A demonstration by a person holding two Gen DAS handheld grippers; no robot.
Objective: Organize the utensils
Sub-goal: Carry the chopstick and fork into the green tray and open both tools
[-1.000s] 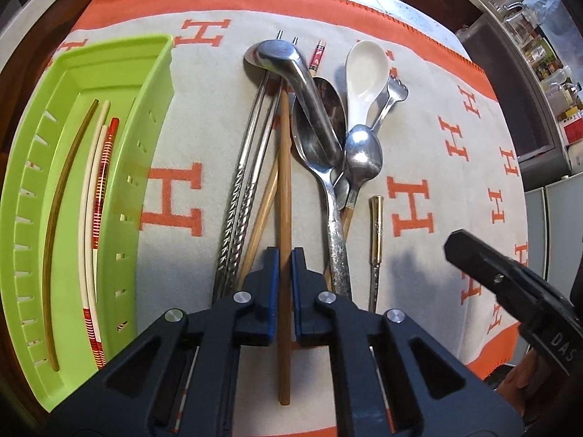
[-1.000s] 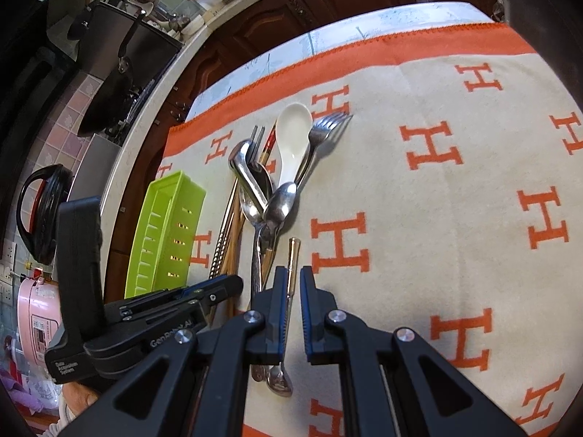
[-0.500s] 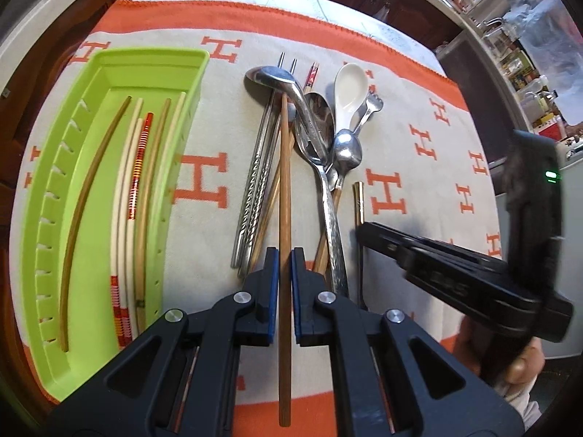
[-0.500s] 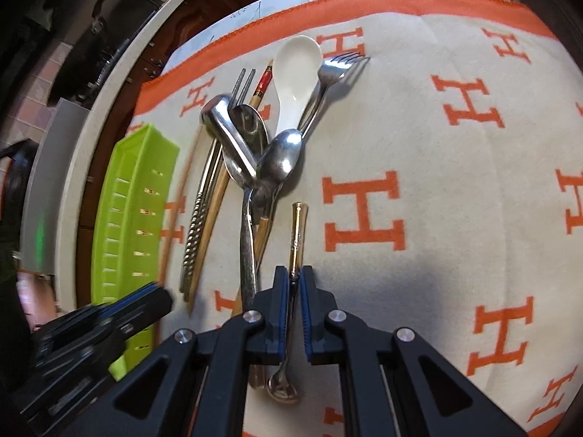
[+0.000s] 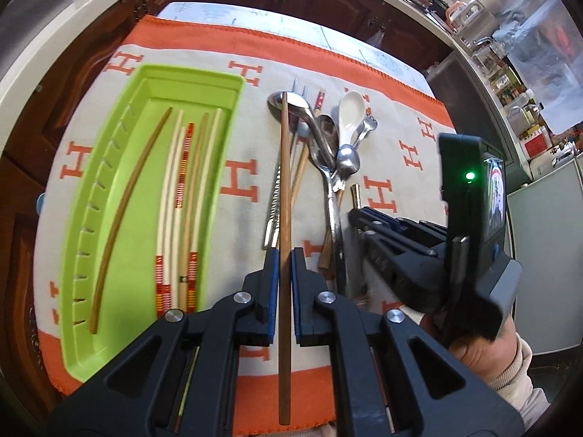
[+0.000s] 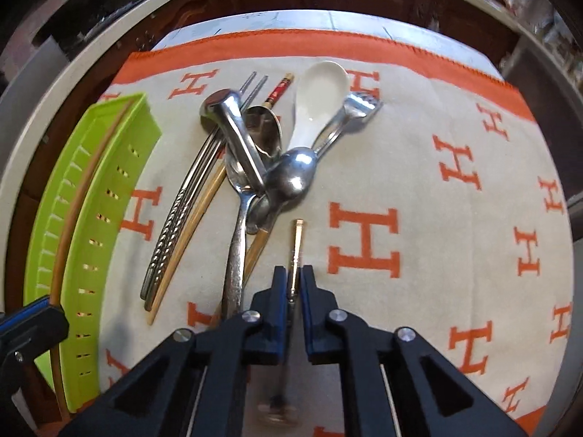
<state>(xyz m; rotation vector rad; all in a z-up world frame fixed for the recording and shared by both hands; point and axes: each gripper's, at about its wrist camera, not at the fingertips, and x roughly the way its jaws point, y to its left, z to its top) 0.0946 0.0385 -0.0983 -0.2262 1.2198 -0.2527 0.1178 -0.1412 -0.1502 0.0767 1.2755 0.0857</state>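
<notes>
**Chopstick and spoon held; tray to the left**

While the left gripper (image 5: 285, 284) clamps the wooden chopstick (image 5: 284, 196), its long axis runs along the fingers; the green tray (image 5: 120, 196) lies just left, parallel, holding chopsticks.

Right view: the right gripper (image 6: 292, 291) clasps a gold-handled spoon (image 6: 296, 247) beside the utensil pile (image 6: 251, 153). The cloth (image 6: 419, 153) repeats "H".
</notes>
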